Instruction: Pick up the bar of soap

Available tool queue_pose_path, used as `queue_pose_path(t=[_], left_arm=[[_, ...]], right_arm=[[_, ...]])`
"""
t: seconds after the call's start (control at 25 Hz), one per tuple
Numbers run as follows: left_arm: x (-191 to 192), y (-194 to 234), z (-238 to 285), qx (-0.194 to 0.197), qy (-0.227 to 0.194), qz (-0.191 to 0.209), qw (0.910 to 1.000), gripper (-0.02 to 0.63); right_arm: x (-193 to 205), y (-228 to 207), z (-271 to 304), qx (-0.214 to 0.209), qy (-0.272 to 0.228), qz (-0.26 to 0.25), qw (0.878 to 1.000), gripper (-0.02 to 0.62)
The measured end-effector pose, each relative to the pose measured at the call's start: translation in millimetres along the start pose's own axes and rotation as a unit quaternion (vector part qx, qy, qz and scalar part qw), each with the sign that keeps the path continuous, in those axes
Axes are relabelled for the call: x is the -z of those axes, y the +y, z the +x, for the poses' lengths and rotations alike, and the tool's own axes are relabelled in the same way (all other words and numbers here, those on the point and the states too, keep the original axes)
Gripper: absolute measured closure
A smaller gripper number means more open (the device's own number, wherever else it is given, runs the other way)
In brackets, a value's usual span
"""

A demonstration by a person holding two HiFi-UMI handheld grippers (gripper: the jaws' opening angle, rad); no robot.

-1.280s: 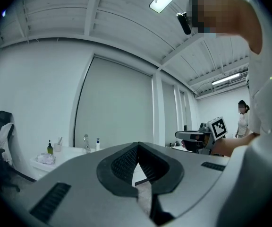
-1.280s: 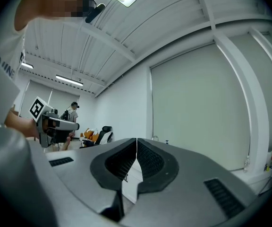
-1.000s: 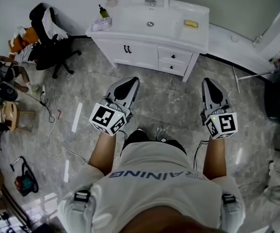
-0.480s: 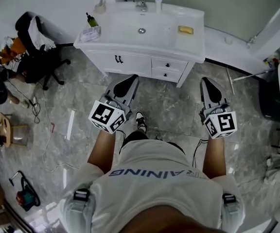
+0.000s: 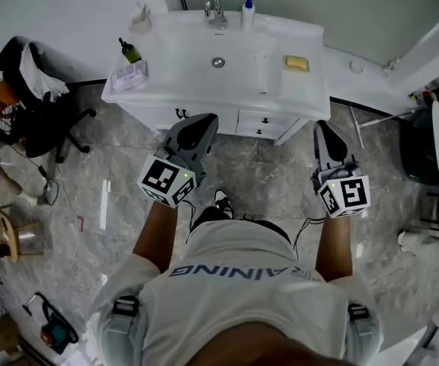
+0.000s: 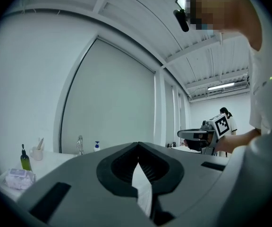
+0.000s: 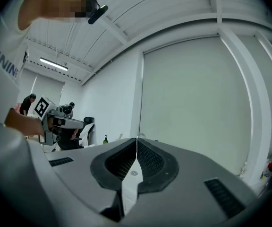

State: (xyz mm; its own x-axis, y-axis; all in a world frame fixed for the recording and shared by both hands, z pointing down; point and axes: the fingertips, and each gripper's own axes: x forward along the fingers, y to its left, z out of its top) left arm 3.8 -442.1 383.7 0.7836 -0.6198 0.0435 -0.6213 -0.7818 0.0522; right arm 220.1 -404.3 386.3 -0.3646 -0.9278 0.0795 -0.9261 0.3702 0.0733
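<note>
Soap: the soap, a yellow bar, lies right of centre near the top of the head view. It sits on the white tabletop beside the sink, well apart from both claws.
Right side: the right claw has its jaws pressed together with nothing between them. It sits below the soap in the frame, in front of the cabinet.
Left side: the left claw is also closed and empty, below the sink in the frame.
Risk, shut jaws: a closed claw reaching the bar would likely shove it rather than grasp it.
Risk, slip: soap is probably slick and lies low, so an off-centre pinch could squirt it into the sink or over the tabletop's edge.
Risk, rim: a claw rising from its low position could knock the tabletop's front edge.
Risk, overshoot: reaching too far could hit the pump bottle or tap at the top.
</note>
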Motion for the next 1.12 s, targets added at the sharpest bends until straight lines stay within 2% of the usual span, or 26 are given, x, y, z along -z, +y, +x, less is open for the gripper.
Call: queue_pose_path(t=[0.28,0.44,0.68,0.88,1.12], left_arm=[[3,68,27,0.018,0.003,-0.005,0.9998,0.604],[10,88,47,0.029,0.011,-0.015,0.9994,0.604],[12,110,88,0.031,0.015,-0.011,0.9993,0.604],[12,129,128,0.012,0.022,-0.008,0.9996,0.604],[8,139,199,-0.015,0.03,-0.009,0.9994,0.604]], right_arm=[[1,-9,60,0.035,0.018,0.004,0.999,0.58],[6,-22,78,0.045,0.026,0.001,0.999,0.58],[19,-58,98,0.067,0.044,0.016,0.997,0.58],[27,-97,132,0.053,0.037,0.021,0.998,0.58],[41,-168,171,0.026,0.044,0.023,0.998,0.58]])
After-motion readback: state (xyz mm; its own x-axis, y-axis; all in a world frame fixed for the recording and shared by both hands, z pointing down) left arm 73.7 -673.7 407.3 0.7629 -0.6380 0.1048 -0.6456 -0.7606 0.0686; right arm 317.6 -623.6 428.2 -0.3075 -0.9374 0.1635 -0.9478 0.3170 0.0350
